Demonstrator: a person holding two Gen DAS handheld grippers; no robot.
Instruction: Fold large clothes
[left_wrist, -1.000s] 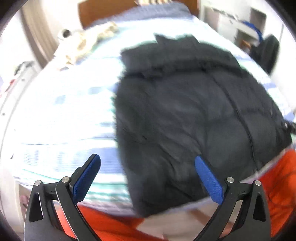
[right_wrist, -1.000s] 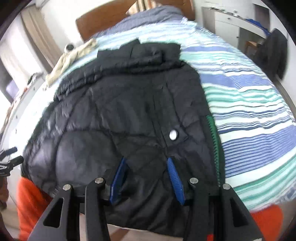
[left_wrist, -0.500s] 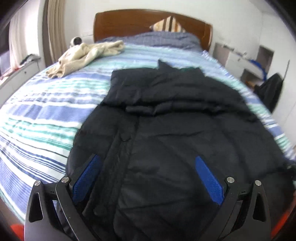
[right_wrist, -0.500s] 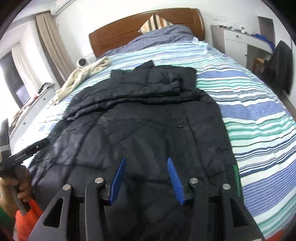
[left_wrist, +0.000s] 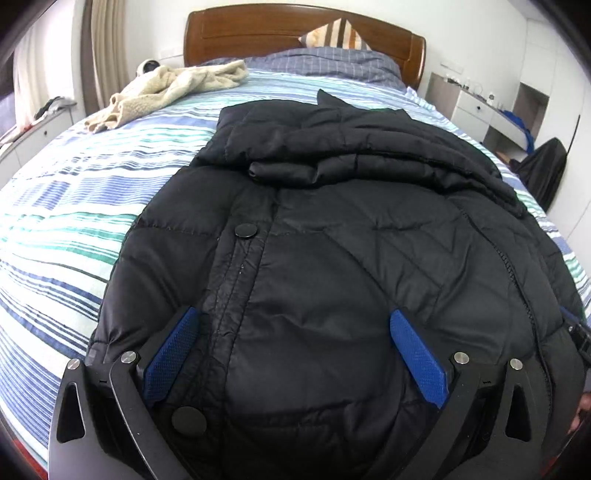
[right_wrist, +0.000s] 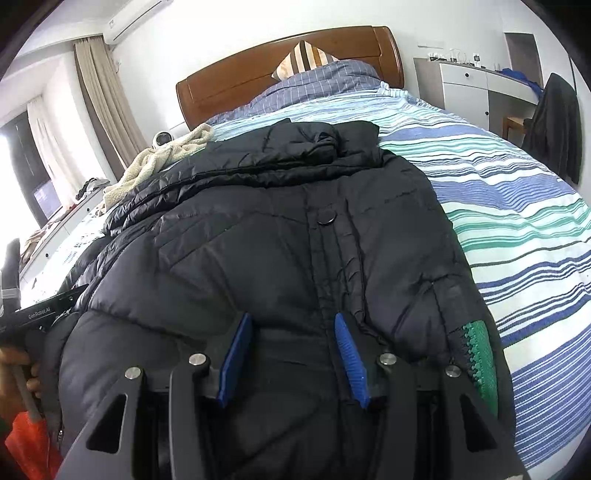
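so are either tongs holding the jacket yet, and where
Nothing held. Left tongs and right tongs stand open over the black jacket's near hem.

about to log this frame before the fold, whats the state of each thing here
black puffer jacket: spread flat on the bed, sleeves folded across its upper part
left gripper: open, jaws wide, over the jacket's near edge
right gripper: jaws partly open, at the near hem; grip cannot be told
striped bedspread: smooth, laid out
cream fleece garment: crumpled, unfolded, near the headboard
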